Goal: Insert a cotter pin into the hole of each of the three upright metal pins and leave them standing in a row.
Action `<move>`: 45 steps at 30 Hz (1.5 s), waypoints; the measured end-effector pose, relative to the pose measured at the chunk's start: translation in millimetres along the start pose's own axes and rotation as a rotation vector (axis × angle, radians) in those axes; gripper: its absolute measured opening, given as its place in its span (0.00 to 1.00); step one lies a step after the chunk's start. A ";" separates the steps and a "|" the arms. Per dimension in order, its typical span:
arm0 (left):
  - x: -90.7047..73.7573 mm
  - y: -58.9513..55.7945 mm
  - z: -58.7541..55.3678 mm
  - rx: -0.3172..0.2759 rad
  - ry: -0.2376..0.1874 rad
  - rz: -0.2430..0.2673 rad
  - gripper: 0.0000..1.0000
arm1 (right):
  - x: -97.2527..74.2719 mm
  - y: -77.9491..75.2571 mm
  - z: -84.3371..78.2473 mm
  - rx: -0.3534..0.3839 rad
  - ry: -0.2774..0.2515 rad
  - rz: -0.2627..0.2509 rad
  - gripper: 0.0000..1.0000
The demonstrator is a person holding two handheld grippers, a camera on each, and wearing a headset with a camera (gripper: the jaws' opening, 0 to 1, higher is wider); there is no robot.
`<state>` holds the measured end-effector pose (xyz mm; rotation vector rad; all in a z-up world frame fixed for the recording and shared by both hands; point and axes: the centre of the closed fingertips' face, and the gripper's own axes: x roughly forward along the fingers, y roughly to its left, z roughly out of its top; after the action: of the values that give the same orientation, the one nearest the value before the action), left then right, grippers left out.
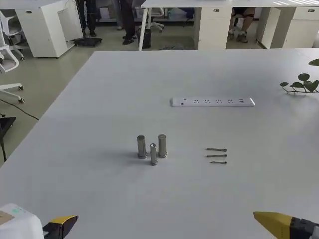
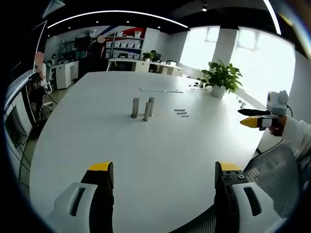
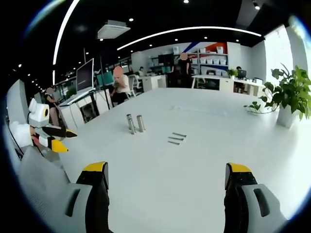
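Observation:
Three upright metal pins [image 1: 153, 148] stand in a tight cluster in the middle of the white table [image 1: 99, 189]; the front one is shorter. To their right lie three cotter pins [image 1: 217, 156], side by side and flat. In the left gripper view the metal pins [image 2: 145, 108] and the cotter pins [image 2: 181, 112] are far ahead. My left gripper [image 2: 165, 175] is open and holds nothing. My right gripper [image 3: 166, 171] is open too, well short of the metal pins [image 3: 135, 123] and the cotter pins [image 3: 175, 138]. Yellow tips of the left gripper [image 1: 62, 224] and the right gripper [image 1: 279, 223] show at the table's near edge.
A white power strip [image 1: 213, 102] lies beyond the pins. A potted plant [image 1: 301, 84] sits at the far right edge. Bare tabletop lies between the grippers and the pins. Desks, chairs and people are in the room behind.

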<state>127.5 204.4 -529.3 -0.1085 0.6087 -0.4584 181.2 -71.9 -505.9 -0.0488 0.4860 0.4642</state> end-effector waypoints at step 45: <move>43.5 -0.3 63.9 0.173 -0.134 -0.069 0.98 | -10.0 -10.7 1.1 0.001 0.011 -0.029 0.99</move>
<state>195.5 182.5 -499.9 0.0043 0.4329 -0.5643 178.6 -85.5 -501.0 -0.0572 0.4954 0.4350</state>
